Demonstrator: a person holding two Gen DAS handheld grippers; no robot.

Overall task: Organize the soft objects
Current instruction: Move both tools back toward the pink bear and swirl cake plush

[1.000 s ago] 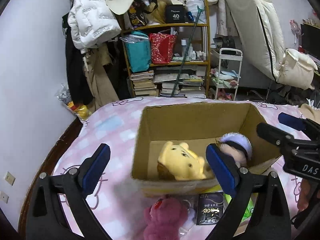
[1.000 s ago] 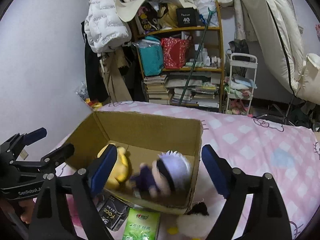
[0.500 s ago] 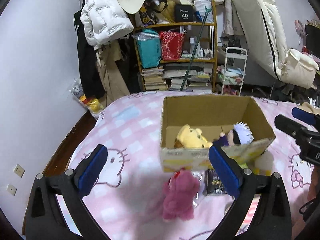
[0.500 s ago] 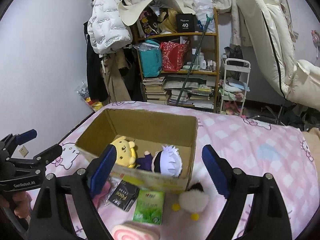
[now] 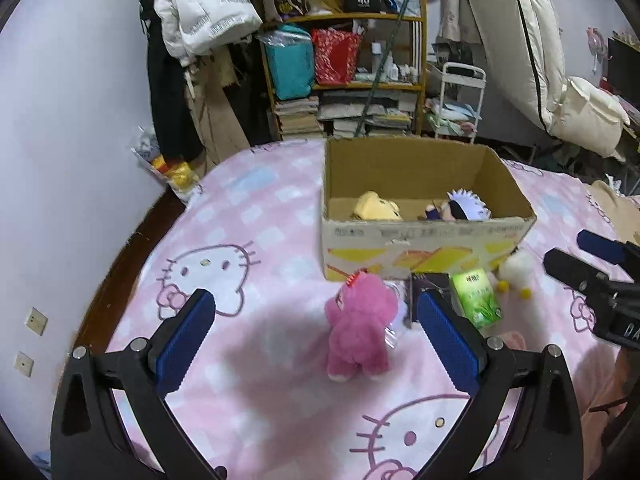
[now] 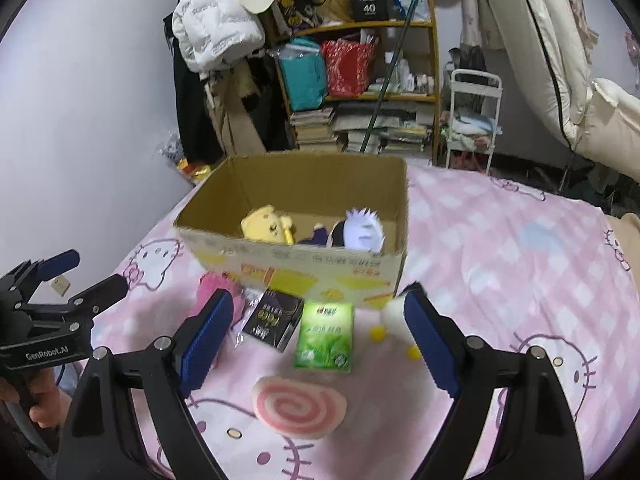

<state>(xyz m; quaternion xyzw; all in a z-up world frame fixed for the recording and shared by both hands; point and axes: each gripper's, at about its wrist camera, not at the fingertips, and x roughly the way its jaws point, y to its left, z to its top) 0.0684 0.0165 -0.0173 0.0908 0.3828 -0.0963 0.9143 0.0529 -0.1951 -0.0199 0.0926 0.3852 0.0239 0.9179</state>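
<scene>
A cardboard box point(image 5: 424, 240) point(image 6: 304, 268) stands on the pink bed and holds a yellow plush point(image 5: 378, 208) point(image 6: 268, 224) and a white-haired doll point(image 5: 466, 210) point(image 6: 360, 232). In front of it lie a pink plush bear point(image 5: 360, 324) point(image 6: 218, 292), a white plush duck point(image 5: 516, 270) point(image 6: 394, 312) and a pink swirl cushion point(image 6: 300, 404). My left gripper point(image 5: 316, 336) is open and empty, the bear between its fingers' lines. My right gripper point(image 6: 318, 336) is open and empty above the packets.
A black packet point(image 6: 274, 318) point(image 5: 416, 292) and a green tissue pack point(image 6: 326, 334) point(image 5: 476, 298) lie before the box. A cluttered bookshelf point(image 5: 348, 68), hanging coats point(image 5: 200, 12) and a white cart point(image 5: 460, 100) stand beyond the bed. The bed's left edge point(image 5: 132, 248) drops off to the floor.
Both grippers have pulled back and risen away from the box. The pink bear, packets, duck and swirl cushion in front of the box have come into view.
</scene>
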